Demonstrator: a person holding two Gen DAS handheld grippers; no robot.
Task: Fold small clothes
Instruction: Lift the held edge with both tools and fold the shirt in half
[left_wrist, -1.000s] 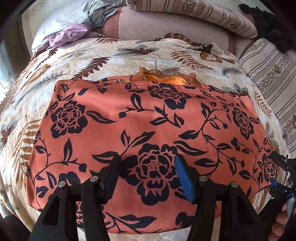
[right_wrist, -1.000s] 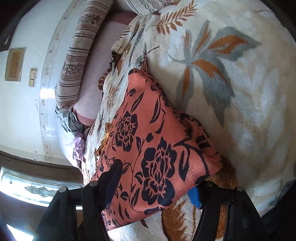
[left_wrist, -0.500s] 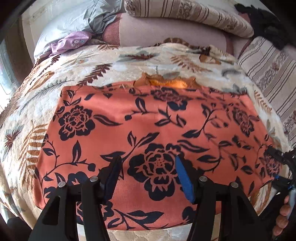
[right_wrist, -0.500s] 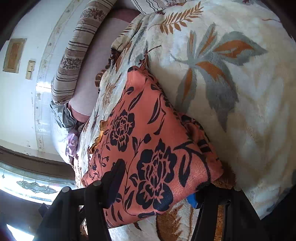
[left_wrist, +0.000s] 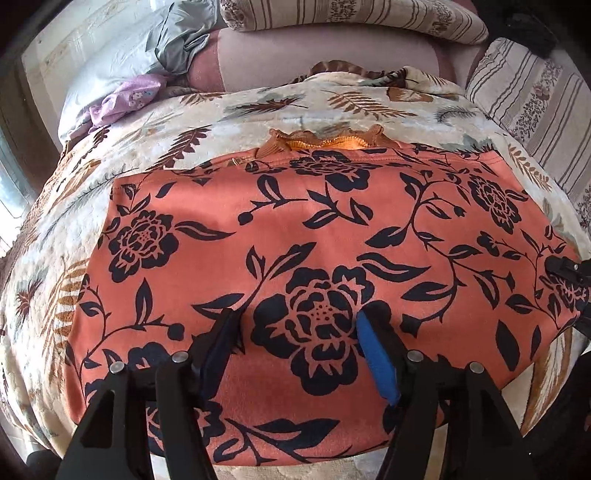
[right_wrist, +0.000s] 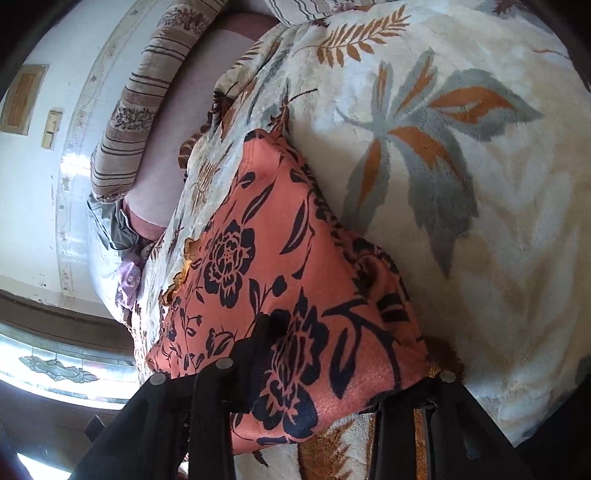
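The orange flowered garment (left_wrist: 295, 236) lies spread flat on the leaf-print blanket (left_wrist: 236, 122), as it did a second ago. The right gripper (right_wrist: 332, 373), at the garment's corner, has narrowed since then: its jaws are closing with the corner's edge between them, though I cannot tell if the pads already press it. The left gripper (left_wrist: 299, 350) hovers over the garment's near edge, jaws opening a little wider than before, holding nothing. Beyond the garment sit striped pillows (left_wrist: 351, 14)
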